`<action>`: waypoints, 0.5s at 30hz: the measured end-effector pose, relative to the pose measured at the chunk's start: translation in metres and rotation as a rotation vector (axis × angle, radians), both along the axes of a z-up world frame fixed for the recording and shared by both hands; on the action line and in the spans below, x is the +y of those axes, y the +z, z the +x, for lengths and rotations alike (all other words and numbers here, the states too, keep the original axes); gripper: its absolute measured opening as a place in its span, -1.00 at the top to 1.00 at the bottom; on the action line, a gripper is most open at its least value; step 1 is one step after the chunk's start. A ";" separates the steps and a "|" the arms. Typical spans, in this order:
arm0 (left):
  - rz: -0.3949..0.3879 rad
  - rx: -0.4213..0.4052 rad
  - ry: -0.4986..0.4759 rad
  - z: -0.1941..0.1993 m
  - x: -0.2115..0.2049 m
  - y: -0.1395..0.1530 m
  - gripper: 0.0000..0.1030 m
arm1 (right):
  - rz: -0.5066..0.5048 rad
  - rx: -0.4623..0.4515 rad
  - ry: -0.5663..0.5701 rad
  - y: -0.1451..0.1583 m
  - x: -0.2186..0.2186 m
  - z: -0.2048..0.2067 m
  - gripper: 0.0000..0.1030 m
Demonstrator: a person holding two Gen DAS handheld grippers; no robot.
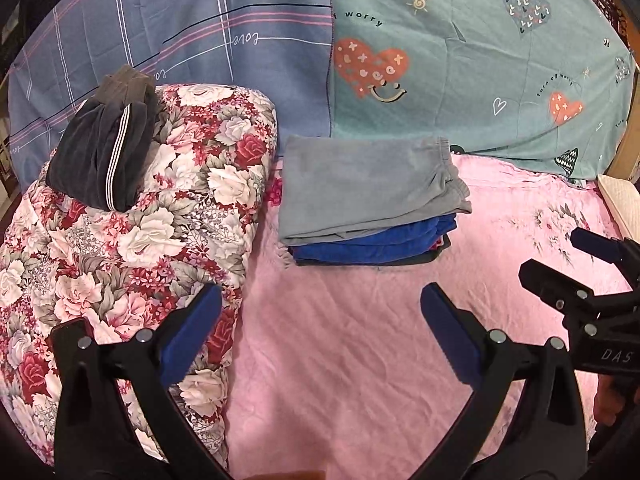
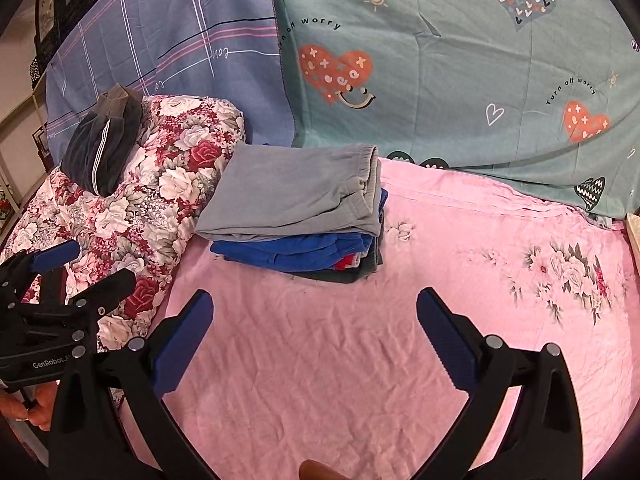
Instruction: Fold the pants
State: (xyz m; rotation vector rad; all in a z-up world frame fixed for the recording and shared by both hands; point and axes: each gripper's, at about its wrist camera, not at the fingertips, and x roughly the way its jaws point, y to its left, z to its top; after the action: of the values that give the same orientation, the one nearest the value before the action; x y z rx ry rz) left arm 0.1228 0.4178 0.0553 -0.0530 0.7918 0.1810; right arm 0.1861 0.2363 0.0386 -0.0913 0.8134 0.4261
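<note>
Between folds, apparently: both grippers' fingers (image 1: 192,332) spread and empty over the pink bed (image 1: 360,360), grey pants (image 1: 368,188) folded atop the stack, striped dark pants (image 1: 108,152) on the floral quilt (image 1: 168,216) likely needing fetching next.

Pink bedsheet (image 2: 340,360), floral quilt (image 1: 160,220), hanging sheets

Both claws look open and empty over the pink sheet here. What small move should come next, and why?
Probably reach the left claw toward the dark pants lying bunched on the floral quilt. They seem to be the only unfolded pair; the grey pants already top a neat stack. The right claw also holds nothing, so either is free, but the left is nearer.
</note>
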 end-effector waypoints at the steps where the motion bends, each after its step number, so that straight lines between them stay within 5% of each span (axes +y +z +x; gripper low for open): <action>1: -0.001 0.000 0.001 0.000 0.000 0.000 -0.96 | -0.003 0.000 0.001 0.000 0.001 0.000 -0.97; 15: -0.007 0.015 -0.008 0.000 0.000 -0.005 -0.96 | -0.003 0.015 -0.004 -0.002 0.003 0.001 -0.97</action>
State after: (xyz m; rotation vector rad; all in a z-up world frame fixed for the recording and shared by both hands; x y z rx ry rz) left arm 0.1225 0.4174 0.0507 -0.0555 0.8077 0.1713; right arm 0.1868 0.2393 0.0365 -0.0897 0.8285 0.4220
